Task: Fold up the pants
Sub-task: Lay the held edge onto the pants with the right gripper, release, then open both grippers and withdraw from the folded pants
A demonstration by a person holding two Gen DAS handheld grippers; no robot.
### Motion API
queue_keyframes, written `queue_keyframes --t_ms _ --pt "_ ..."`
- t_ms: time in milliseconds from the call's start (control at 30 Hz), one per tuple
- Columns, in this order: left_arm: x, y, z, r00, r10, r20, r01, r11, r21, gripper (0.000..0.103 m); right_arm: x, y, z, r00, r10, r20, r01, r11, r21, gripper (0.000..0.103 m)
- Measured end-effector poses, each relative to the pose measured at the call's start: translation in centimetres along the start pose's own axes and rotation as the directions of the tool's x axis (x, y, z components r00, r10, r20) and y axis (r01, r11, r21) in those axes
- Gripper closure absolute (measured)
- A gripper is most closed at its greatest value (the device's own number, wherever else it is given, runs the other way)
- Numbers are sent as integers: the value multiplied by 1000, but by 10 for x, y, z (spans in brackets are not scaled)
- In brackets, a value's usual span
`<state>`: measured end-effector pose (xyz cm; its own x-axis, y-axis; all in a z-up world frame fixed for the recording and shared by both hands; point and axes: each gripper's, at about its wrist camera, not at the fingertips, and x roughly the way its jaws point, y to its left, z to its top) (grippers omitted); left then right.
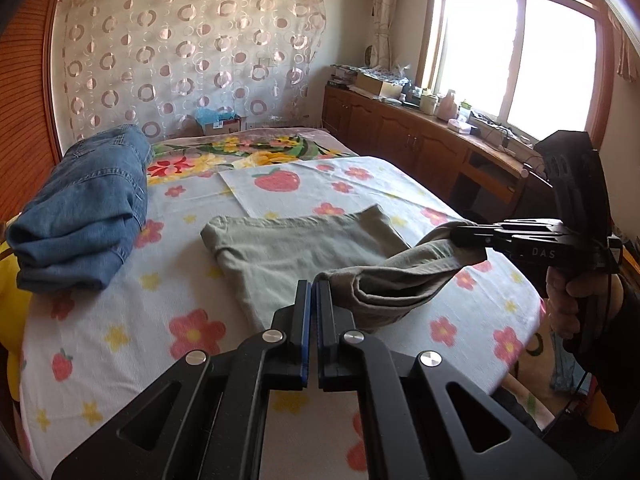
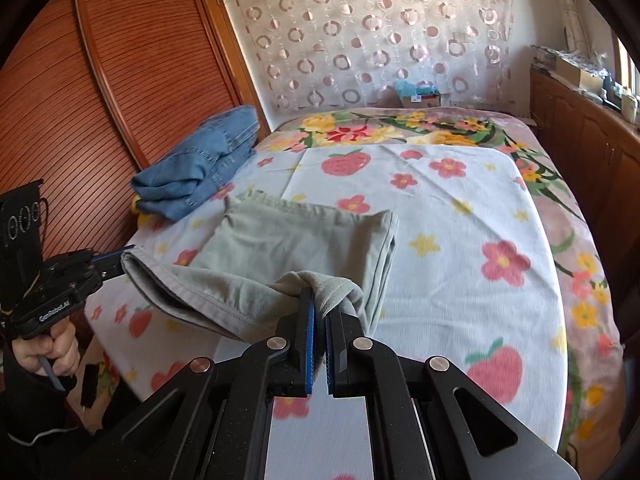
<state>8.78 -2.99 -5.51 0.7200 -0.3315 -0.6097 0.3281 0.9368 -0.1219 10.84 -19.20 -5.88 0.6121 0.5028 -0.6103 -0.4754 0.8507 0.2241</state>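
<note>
Nearest in the left wrist view: left gripper (image 1: pixel 314 286), jaws pressed together, pinching one near corner of the grey-green pants (image 1: pixel 280 248). Off to the right there, right gripper (image 1: pixel 456 236), clamped on the other corner, gripped by a hand (image 1: pixel 568 300) in a dark sleeve. Same story from the right wrist view: right gripper (image 2: pixel 320 300) nipped shut on a bunch of fabric, left gripper (image 2: pixel 120 258) out at the left edge, closed on the hem. Between the two, near end of the pants (image 2: pixel 288 240) lifted off the bedsheet (image 2: pixel 460 220), sagging in a loose fold. Beyond that, rest of the garment lying flat on the flower-and-strawberry sheet, around mid-bed. Further left, folded blue jeans (image 1: pixel 80 208) stacked near the bed's edge, clear of the pants. Far back: circle-patterned curtain (image 1: pixel 192 52), wooden cabinets (image 1: pixel 400 136) beneath a bright window (image 1: pixel 516 56).
</note>
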Motion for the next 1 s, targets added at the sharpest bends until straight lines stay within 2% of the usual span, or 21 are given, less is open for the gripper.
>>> queue_keyframes --t_ms 300,500,600,633,667,767,1000 --pt "37 22 32 999 43 -4 -43 999 -12 100 42 -15 30 1000 -4 -14 5 999 43 99" --pt "60 41 38 997 64 -36 -66 997 -42 100 65 -20 41 999 4 -41 -2 998 60 98" --pt "71 46 37 996 75 -58 -77 996 -48 100 64 -18 46 999 -6 -32 7 999 49 94" --pt "75 47 36 995 77 -66 -80 996 -47 100 64 -17 46 999 -31 -34 32 999 36 90" --pt "78 47 35 994 80 -74 -84 995 -46 100 62 -17 47 997 -74 -27 75 997 21 80" --pt "85 49 32 992 90 -89 -94 995 -44 100 52 -19 47 995 -99 4 99 995 10 70" --pt "96 55 29 988 94 -121 -103 992 -77 100 55 -14 34 995 -95 -28 94 994 -48 67"
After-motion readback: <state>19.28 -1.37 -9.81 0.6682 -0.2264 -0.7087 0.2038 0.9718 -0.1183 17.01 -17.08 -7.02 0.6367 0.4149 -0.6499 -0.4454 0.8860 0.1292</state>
